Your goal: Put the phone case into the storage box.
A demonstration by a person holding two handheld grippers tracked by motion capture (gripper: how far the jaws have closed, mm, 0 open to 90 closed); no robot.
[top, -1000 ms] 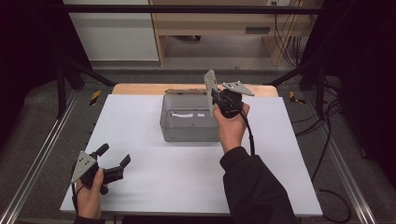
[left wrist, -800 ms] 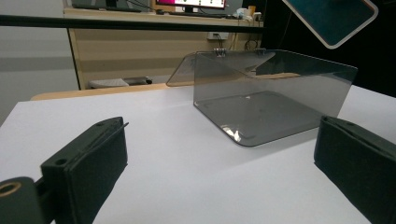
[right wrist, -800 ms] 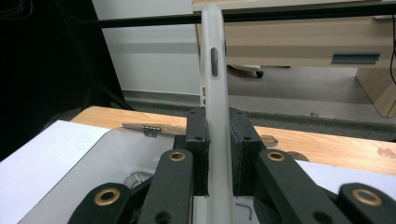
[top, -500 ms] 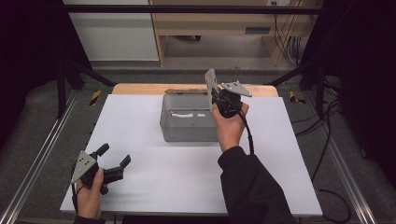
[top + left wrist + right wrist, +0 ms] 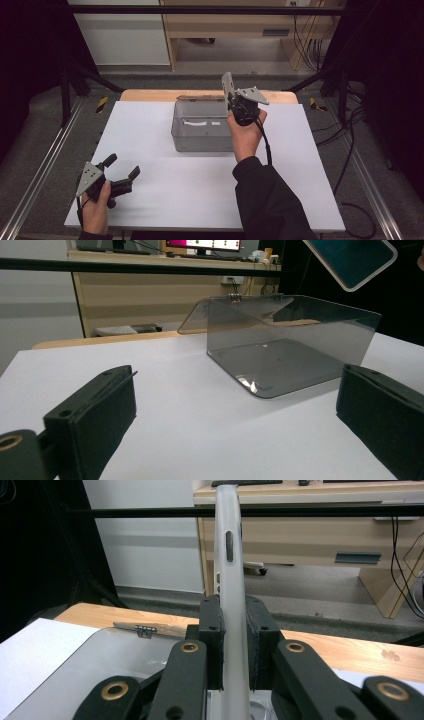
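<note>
A grey see-through box [image 5: 202,132] stands at the back middle of the white table, its hinged lid [image 5: 200,98] folded open to the rear. My right gripper [image 5: 235,102] hovers over the box's right end, shut on a thin white-edged slab with a dark teal face, like a phone [image 5: 228,86], held upright. The right gripper view shows the phone's white edge [image 5: 230,555] clamped between the pads [image 5: 211,630]. My left gripper [image 5: 122,165] rests open at the table's front left, nothing between its jaws. From there the box [image 5: 290,350] and the raised phone [image 5: 350,260] lie ahead.
The white table top [image 5: 165,200] has a wooden strip [image 5: 145,95] along its back edge. Metal rails [image 5: 45,170] run along both sides. Cables [image 5: 350,150] lie on the floor at the right, and a wooden desk [image 5: 240,30] stands behind the table.
</note>
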